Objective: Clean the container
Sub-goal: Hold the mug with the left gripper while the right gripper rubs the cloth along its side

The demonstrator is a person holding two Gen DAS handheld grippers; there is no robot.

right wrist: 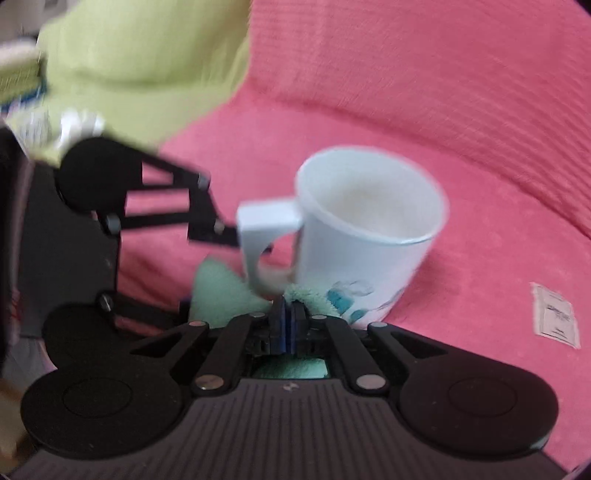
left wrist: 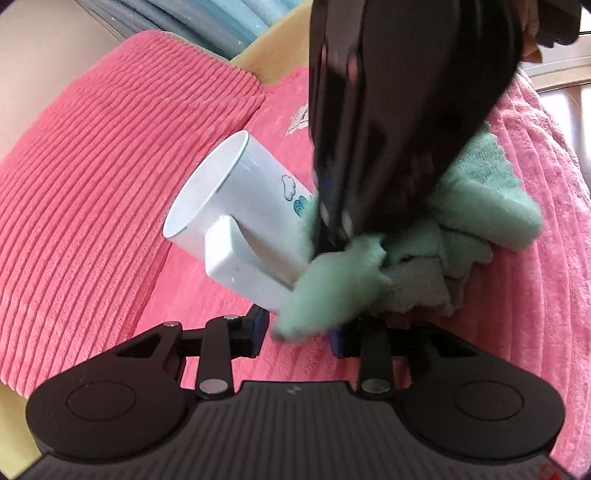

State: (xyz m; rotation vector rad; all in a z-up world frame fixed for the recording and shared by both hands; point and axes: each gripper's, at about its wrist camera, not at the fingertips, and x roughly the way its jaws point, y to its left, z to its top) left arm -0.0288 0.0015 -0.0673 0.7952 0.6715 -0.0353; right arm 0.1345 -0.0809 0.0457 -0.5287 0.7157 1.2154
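A white mug (left wrist: 236, 192) with blue cloud drawings hangs tilted above a pink cover, mouth toward the upper left. My left gripper (left wrist: 297, 334) is closed around its square handle (left wrist: 229, 254); in the right wrist view one left finger (right wrist: 212, 229) touches the handle (right wrist: 266, 218). My right gripper (right wrist: 287, 325) is shut on a mint green cloth (right wrist: 221, 291) and presses it against the lower outer wall of the mug (right wrist: 369, 236). In the left wrist view the right gripper (left wrist: 334, 225) comes down from above, and the bunched cloth (left wrist: 480, 206) hides the mug's base. The mug's inside looks faintly stained.
Pink ribbed fabric (left wrist: 92, 166) covers a cushion and the seat all around. A white label (right wrist: 556, 315) lies on the pink cover at the right. Yellow-green fabric (right wrist: 140, 62) fills the upper left of the right wrist view. Pale blue folds (left wrist: 207, 22) hang behind.
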